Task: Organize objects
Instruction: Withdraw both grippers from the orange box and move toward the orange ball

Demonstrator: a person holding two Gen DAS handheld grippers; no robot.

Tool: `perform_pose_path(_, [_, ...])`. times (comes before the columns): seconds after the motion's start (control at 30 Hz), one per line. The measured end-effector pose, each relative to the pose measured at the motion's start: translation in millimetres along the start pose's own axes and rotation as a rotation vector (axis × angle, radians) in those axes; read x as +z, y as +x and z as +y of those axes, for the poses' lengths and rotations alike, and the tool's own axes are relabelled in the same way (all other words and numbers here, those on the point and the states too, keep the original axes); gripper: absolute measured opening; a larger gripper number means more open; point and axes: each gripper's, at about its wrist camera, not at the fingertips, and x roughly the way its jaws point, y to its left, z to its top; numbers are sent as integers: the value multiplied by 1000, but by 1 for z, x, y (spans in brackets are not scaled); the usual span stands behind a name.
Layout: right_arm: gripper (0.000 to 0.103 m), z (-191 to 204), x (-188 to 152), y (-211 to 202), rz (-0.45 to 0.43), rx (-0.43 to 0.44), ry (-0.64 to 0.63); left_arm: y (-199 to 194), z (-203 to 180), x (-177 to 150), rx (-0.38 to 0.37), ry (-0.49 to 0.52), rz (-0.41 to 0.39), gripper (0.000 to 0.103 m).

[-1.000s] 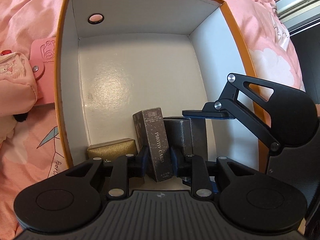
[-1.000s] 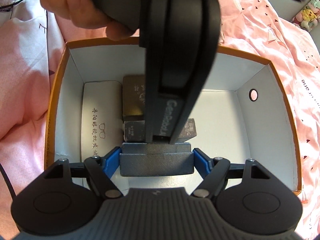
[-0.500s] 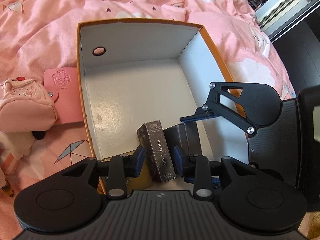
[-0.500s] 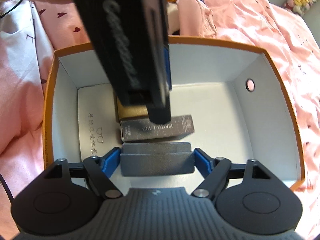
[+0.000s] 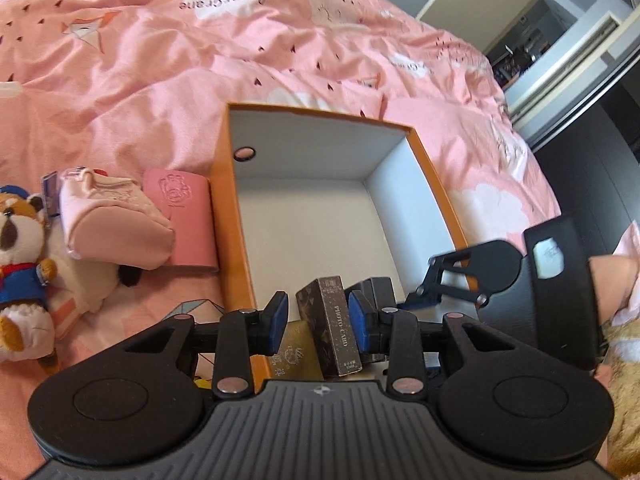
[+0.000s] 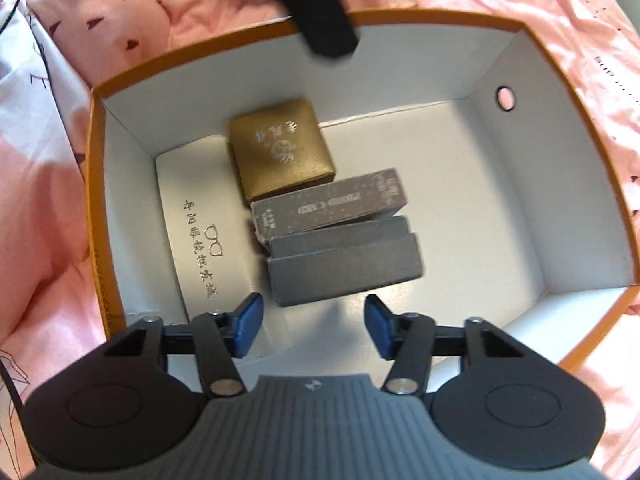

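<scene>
1. At the bed's left edge in the left wrist view: plush bear [image 5: 18, 276], then soft pink pouch [image 5: 112, 224], then flat pink card holder [image 5: 182, 220] lying against the left outer wall of the orange box [image 5: 224, 216]. All outside the box, likely next to be sorted.
2. Left gripper [image 5: 318, 322] raised above the box's near end, pads apart, clamped on nothing; brown photo-card box [image 5: 332, 328] seen between the pads but lying below on the box floor.
3. In the right wrist view, along the box's left wall: white glasses case [image 6: 192, 232]. Just beside it, a row of three: gold case [image 6: 280, 152] toward the far wall, photo-card box [image 6: 328, 204] in the middle, grey box [image 6: 344, 270] nearest.
4. Right gripper [image 6: 312, 326] open, pads spread, hovering near the grey box without touching.
5. Handling, as judged: cartons light, stiff, slightly slick; best pinched across the short sides. Pouch soft and yielding; grip mid-body. Card holder thin and flat; take by one edge.
</scene>
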Motion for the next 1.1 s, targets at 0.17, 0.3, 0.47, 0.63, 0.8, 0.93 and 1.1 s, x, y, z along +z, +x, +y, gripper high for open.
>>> perform_pose_path(0.17, [44, -1, 8, 17, 3, 9, -31, -10, 10, -3, 1, -29, -29, 38])
perform_pose_path(0.3, [40, -1, 12, 19, -2, 24, -32, -12, 18, -8, 0, -52, -31, 38])
perform_pose_path(0.47, [34, -9, 13, 24, 0, 52, 15, -14, 24, -15, 1, -71, -28, 38])
perform_pose_path(0.63, [36, -12, 13, 26, -6, 64, 87, -17, 24, -21, 13, -59, -34, 39])
perform_pose_path(0.8, [41, -5, 6, 15, -18, 15, 125, -24, 19, -33, 43, -19, -58, 41])
perform_pose_path(0.93, [41, -3, -2, 2, -28, -94, 234, -35, 9, -43, 50, 32, -99, 41])
perform_pose_path(1.1, [41, 10, -8, -33, -176, -171, 441, -48, 1, -53, 57, 85, -139, 41])
